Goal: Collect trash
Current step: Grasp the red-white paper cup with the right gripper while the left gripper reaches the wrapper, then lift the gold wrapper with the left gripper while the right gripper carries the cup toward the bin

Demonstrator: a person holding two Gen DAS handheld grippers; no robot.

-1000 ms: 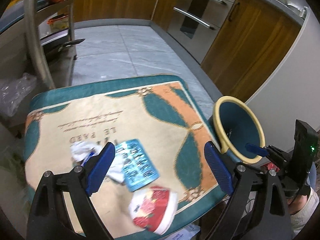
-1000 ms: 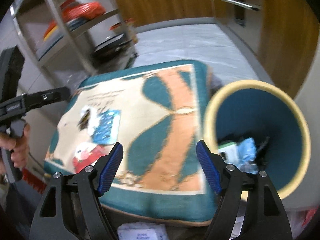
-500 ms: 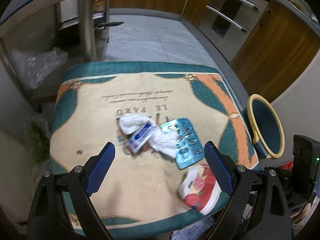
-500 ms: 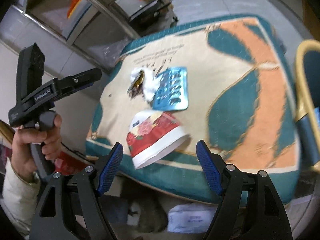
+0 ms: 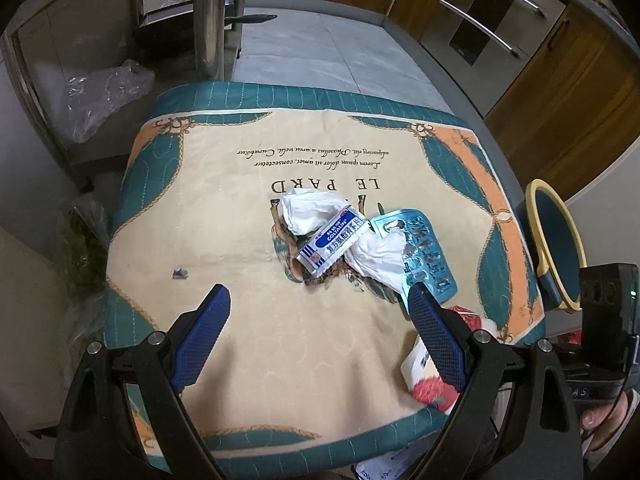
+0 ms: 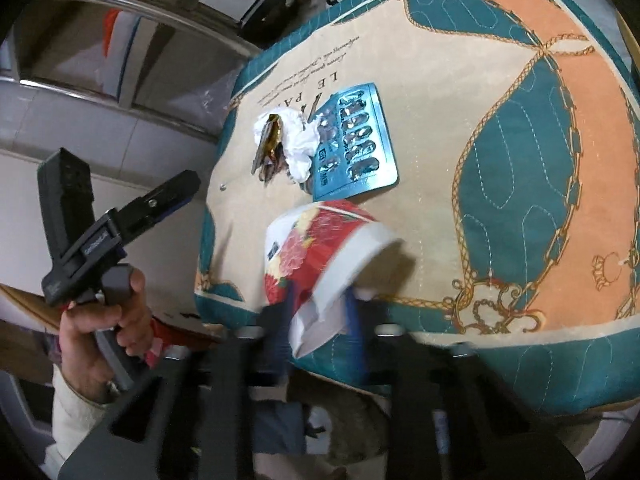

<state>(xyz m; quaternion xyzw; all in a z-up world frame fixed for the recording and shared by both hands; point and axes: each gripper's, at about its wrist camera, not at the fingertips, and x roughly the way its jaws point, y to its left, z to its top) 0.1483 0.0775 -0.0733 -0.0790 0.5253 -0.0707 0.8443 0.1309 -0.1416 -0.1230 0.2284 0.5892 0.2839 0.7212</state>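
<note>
Trash lies on a printed cushion (image 5: pixel 248 344): crumpled white tissue (image 5: pixel 308 212), a blue-and-white medicine sachet (image 5: pixel 332 246), a blue blister pack (image 5: pixel 426 256) and a red-and-white paper cup (image 5: pixel 426 376) on its side near the front edge. My left gripper (image 5: pixel 318 322) is open and empty, above the cushion, just short of the pile. My right gripper (image 6: pixel 320 308) is closed around the rim end of the paper cup (image 6: pixel 320 248); the view is blurred. The blister pack (image 6: pixel 354 148) and tissue (image 6: pixel 298 144) lie beyond the cup.
A teal bin with a yellow rim (image 5: pixel 554 240) stands right of the cushion. A metal shelf rack (image 5: pixel 208 20) and a plastic bag (image 5: pixel 100 96) are behind on the left. Wooden cabinets and an oven (image 5: pixel 492 24) line the far side. A small foil scrap (image 5: pixel 180 273) lies left.
My right gripper swung from the bin to the cushion's front edge and closed on the paper cup. My left gripper drew back and turned left, centring on the trash pile.
</note>
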